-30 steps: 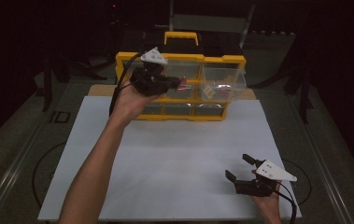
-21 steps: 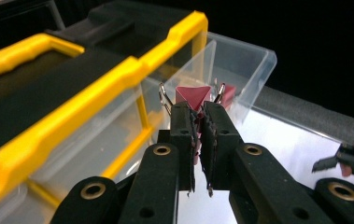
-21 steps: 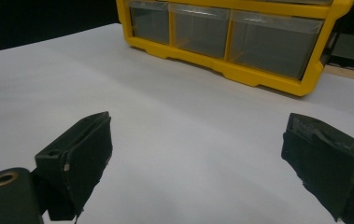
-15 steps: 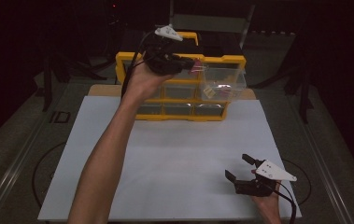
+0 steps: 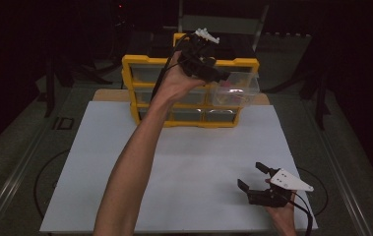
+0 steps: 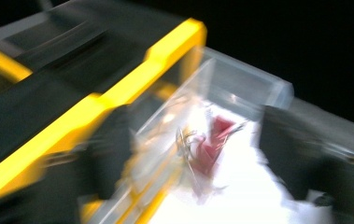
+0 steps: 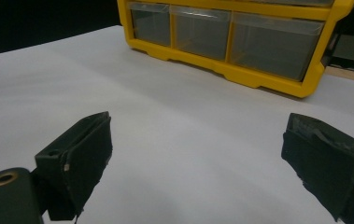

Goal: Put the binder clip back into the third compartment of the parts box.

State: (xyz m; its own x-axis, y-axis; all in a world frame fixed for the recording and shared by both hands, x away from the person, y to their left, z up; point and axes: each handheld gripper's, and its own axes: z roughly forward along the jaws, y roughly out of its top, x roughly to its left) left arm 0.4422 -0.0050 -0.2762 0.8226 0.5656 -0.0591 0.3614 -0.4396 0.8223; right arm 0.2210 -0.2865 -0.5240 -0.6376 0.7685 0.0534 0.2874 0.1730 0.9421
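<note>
Clear drawer (image 5: 235, 88) is pulled well out of the top right slot of the yellow organizer (image 5: 139, 64), hanging out over the lower rows. Inside it: a red piece (image 6: 212, 140) and some thin metal bits (image 6: 186, 137), too blurred to name.

Your left gripper (image 5: 214, 74) is up at the drawer's inner end. Its jaws have just been opening and now stand apart. In the left gripper view (image 6: 202, 154) the drawer's side wall and contents sit between them, and I see no pad pressing on anything.

Risks:
- The drawer is out far with nothing gripping it. Bump it from above or from the side and it likely tips or slides free, spilling the small parts onto the white mat (image 5: 184, 162).
- The left gripper view is smeared, so the hand looks to be moving quickly. Close now and you probably pinch the drawer wall instead of the red piece, or drag the metal bits along.
- The cable near the organizer's top edge could snag.

Your right gripper (image 5: 251, 175) rests on the mat at the near right, well apart from the organizer, with its jaws wide apart (image 7: 198, 158) and nothing in them. It's too far off to steady the drawer.
</note>
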